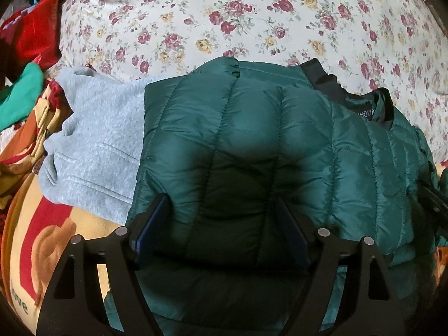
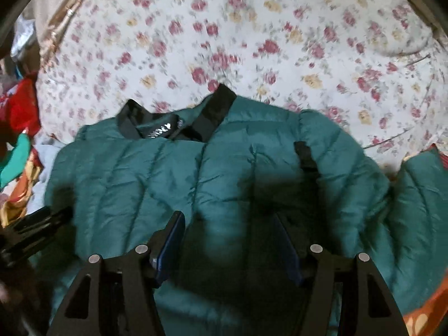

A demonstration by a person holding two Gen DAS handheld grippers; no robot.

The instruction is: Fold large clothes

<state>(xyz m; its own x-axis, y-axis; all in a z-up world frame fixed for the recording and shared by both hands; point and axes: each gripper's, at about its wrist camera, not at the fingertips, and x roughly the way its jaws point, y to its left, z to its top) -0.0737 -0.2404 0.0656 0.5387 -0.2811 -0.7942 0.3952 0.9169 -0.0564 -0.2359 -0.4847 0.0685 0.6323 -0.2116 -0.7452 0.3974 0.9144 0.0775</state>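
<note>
Left wrist: left gripper (image 1: 224,224) jaws spread wide, nothing pinched, hovering over the dark green quilted puffer jacket (image 1: 252,145). Jacket lies on the bed, partly over a light grey fleece garment (image 1: 92,140) at its left; white floral bedsheet (image 1: 224,14) beyond.

Right wrist (blurred): right gripper (image 2: 228,240) jaws apart, empty, above the jacket (image 2: 168,182); black collar (image 2: 215,112) toward the sheet (image 2: 252,28). Left gripper (image 2: 33,232) at jacket's left edge.
</note>
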